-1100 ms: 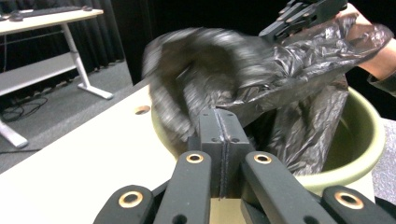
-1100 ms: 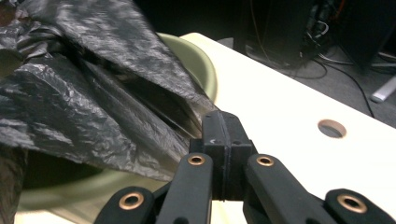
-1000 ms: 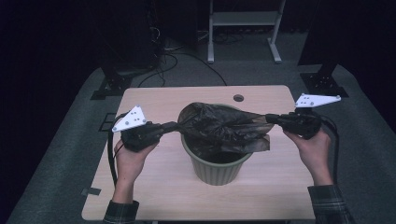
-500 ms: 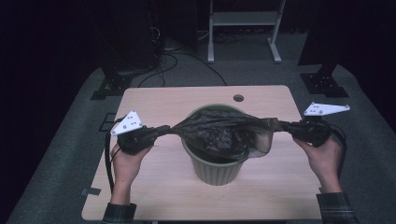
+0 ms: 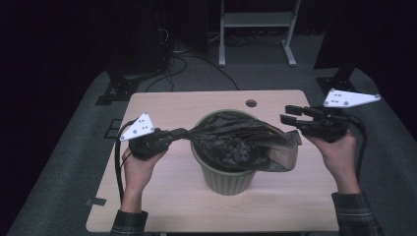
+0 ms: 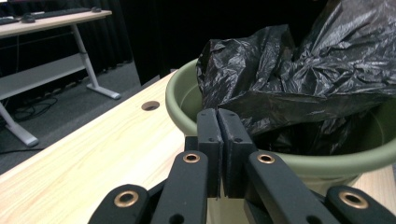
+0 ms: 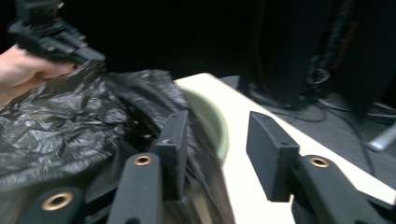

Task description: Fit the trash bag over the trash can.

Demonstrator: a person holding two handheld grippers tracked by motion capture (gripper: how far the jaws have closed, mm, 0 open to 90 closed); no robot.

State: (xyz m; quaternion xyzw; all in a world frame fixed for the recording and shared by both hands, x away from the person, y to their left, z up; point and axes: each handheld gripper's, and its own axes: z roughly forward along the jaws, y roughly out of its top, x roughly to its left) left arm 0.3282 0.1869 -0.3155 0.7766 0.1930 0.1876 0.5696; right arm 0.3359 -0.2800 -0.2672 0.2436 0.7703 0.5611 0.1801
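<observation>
A green plastic bin (image 5: 226, 179) stands in the middle of the wooden table (image 5: 162, 196). A black plastic bag (image 5: 236, 140) lies crumpled in its mouth, and its right side droops over the right rim. My left gripper (image 5: 178, 133) is shut on the black bag's left edge, just left of the bin; its closed jaws (image 6: 218, 123) sit at the bin's rim (image 6: 180, 102) below the bag (image 6: 299, 79). My right gripper (image 5: 287, 114) hovers open to the right of the bin, off the bag. In the right gripper view it (image 7: 217, 135) is open beside the bag (image 7: 60, 126).
A round cable hole (image 5: 251, 103) sits near the table's far edge. Beyond the table are a white desk frame (image 5: 255, 19), dark stands and loose cables (image 5: 187, 54) on the grey floor. The other hand with its gripper (image 7: 51, 32) appears across the bin.
The right gripper opened and let go of the bag's right edge, then drew back to the right. The stretched bag slackened and its right side dropped over the rim.
</observation>
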